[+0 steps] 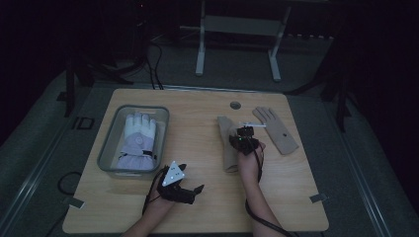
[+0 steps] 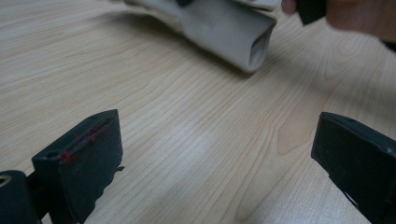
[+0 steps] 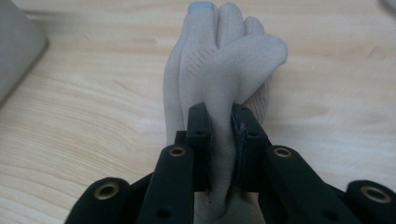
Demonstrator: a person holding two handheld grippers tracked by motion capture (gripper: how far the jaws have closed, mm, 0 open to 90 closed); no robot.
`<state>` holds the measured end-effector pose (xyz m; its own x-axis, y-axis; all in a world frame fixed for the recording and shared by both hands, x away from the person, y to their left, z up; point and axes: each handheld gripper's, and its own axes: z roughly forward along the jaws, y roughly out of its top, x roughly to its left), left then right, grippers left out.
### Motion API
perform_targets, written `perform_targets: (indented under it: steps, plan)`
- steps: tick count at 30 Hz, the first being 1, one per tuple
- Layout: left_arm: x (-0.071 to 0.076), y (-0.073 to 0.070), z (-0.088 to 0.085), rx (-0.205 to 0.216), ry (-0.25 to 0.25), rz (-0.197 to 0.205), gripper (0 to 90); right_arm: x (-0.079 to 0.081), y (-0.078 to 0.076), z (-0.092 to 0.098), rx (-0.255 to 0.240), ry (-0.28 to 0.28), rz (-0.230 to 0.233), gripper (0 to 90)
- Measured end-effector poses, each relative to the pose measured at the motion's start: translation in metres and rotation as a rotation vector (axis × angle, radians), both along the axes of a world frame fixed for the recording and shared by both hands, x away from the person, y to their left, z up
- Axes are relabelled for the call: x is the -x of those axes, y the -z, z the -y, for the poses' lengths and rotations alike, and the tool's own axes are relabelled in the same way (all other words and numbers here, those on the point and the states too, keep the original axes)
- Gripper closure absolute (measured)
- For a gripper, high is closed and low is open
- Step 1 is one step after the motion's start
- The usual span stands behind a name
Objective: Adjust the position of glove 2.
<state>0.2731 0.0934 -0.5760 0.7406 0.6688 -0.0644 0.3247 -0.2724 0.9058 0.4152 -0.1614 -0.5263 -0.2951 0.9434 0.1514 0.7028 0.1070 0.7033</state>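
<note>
The right gripper (image 3: 222, 122) pinches a fold of the beige glove (image 3: 219, 70) lying mid-table, between the grey bin (image 1: 109, 143) with its white ski glove (image 1: 139, 133) and a second beige glove (image 1: 276, 129) near the table's right edge. The left gripper (image 1: 190, 191) rests near the front edge, jaws wide and empty, with bare wooden table (image 2: 187, 130) between it and the held glove's cuff.

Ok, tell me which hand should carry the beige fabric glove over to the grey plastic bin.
Right. The right gripper already pinches the beige fabric glove; the left gripper rests open, empty, beside the grey plastic bin.
</note>
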Motion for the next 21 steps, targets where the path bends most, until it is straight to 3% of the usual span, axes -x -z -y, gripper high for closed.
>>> perform_targets:
  steps: [8, 16, 21]
  plan:
    - [0.000, 0.000, 0.000, -0.002, 0.001, -0.003, 2.4, 0.000, 0.020, -0.006, 0.009, -0.040, -0.049, 58.4]
    - [0.000, 0.000, 0.000, -0.006, 0.001, 0.001, 2.4, 0.005, 0.025, -0.012, 0.029, -0.097, -0.064, 54.5]
    - [0.001, 0.000, 0.000, -0.004, 0.001, 0.002, 2.4, 0.009, 0.017, -0.009, 0.020, -0.113, -0.057, 50.3]
